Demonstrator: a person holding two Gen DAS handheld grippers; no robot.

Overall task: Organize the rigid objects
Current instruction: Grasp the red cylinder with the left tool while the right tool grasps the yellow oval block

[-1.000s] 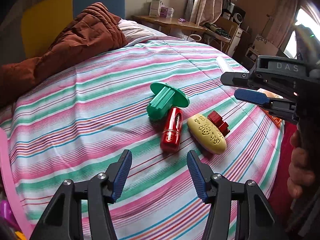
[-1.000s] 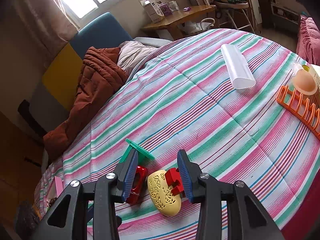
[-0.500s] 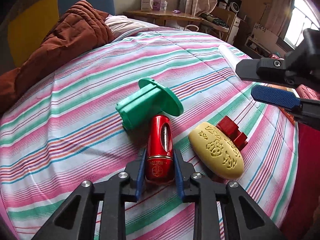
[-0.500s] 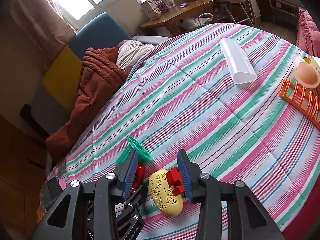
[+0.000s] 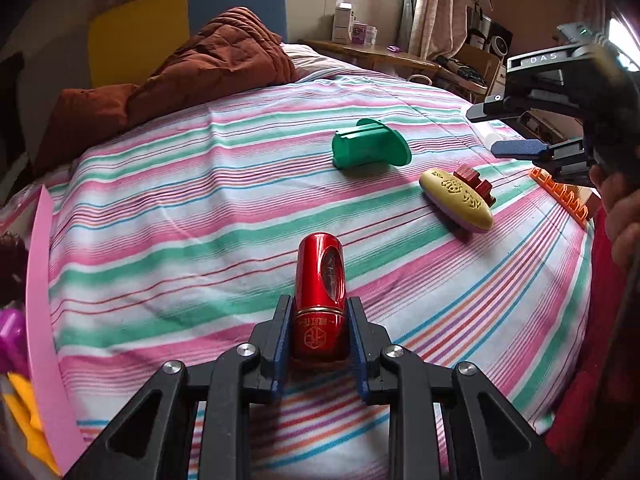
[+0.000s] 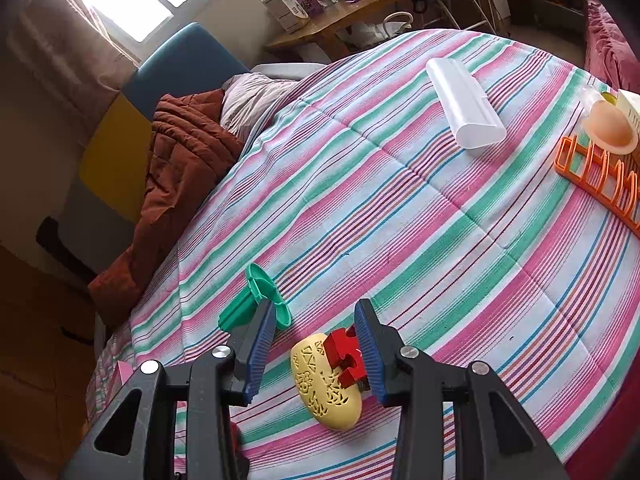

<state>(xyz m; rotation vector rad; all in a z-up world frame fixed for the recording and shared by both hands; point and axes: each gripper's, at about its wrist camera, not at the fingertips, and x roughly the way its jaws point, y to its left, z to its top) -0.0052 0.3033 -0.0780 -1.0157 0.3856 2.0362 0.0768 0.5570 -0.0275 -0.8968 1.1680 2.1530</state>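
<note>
My left gripper [image 5: 319, 308] is shut on a shiny red cylinder [image 5: 320, 272], pads pressing both sides of its lower end, above the striped bedspread [image 5: 200, 220]. Farther off lie a green flanged piece [image 5: 370, 152], a yellow patterned oval [image 5: 456, 200] and a red notched block [image 5: 474, 180] leaning on the oval. My right gripper [image 6: 316, 320] hangs open over the yellow oval [image 6: 324, 384] and the red block [image 6: 344, 354], touching neither. The green piece [image 6: 256, 304] lies just behind its left finger. In the left wrist view the right gripper [image 5: 496, 130] shows at the right edge.
A white tube [image 6: 464, 108] lies far out on the bed. An orange rack [image 6: 600, 176] with a peach round lid [image 6: 610, 126] sits at the right edge. A brown quilt [image 5: 200, 68] is bunched at the headboard. A pink board [image 5: 40, 300] stands at the left.
My left gripper closed on the red cylinder and drew it back, away from the green piece and the yellow oval. The right gripper stayed open in nearly the same place.
</note>
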